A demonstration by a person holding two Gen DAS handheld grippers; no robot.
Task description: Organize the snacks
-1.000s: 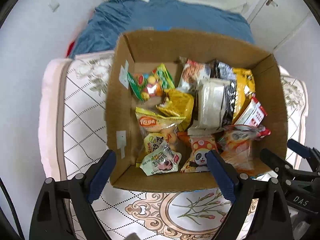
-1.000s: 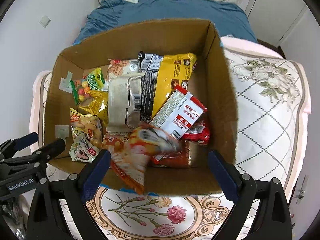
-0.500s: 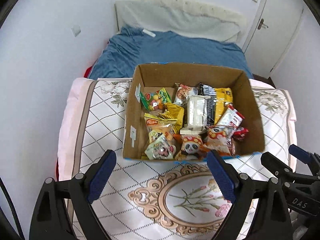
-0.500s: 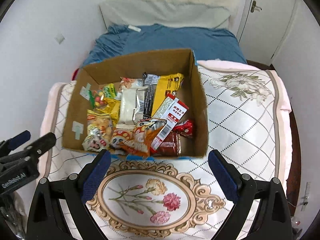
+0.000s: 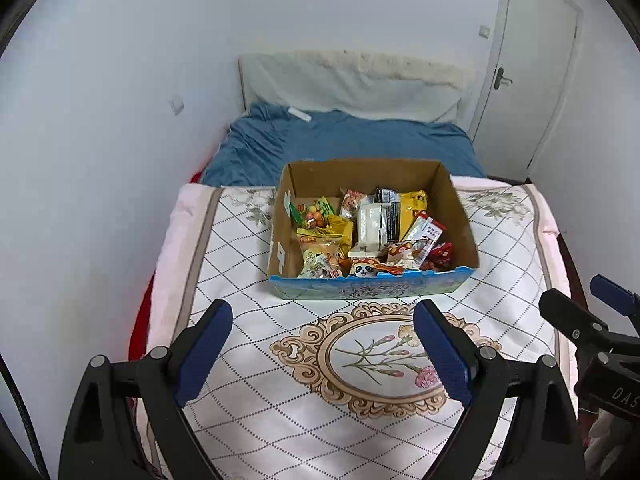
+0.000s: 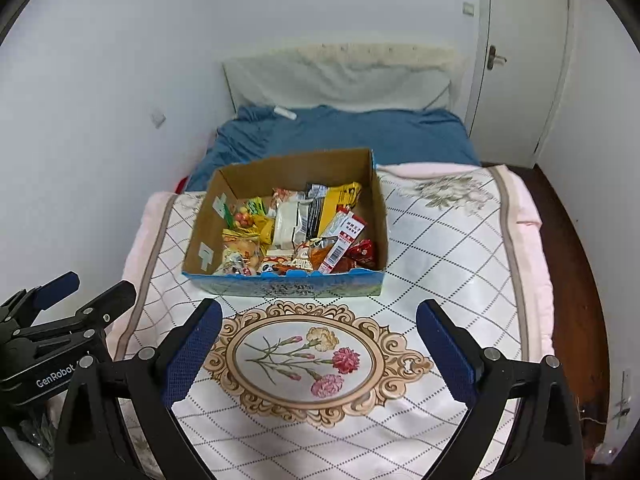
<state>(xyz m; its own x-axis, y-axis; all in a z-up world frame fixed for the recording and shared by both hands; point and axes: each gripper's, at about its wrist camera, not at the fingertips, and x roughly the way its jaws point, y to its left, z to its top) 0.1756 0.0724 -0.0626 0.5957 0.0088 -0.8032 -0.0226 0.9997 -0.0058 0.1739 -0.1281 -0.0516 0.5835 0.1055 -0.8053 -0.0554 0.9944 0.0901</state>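
A cardboard box (image 5: 460, 216) with a blue printed front stands on a quilted bed cover, filled with several snack packets (image 5: 368, 228): yellow bags, a white pack, a red-and-white carton, a panda pouch. The same box (image 6: 376, 216) shows left of centre in the right wrist view, its snack packets (image 6: 296, 232) heaped inside. My left gripper (image 5: 322, 320) hangs well back from the box over the floral medallion, open and empty. My right gripper (image 6: 318, 320) is likewise open with nothing between its blue pads. Each gripper shows at the other view's edge.
The white quilt (image 5: 240, 248) with a diamond pattern covers the near bed; a blue sheet (image 5: 352, 136) and a pale pillow (image 5: 352, 84) lie behind the box. White walls close in at left, a door (image 6: 520, 60) at right, dark floor (image 6: 576, 240) beside the bed.
Both grippers have pulled up and back from just over the box, so the box now looks small and far. Both stayed open and empty; an orange packet that stood on the box's near edge now lies inside.
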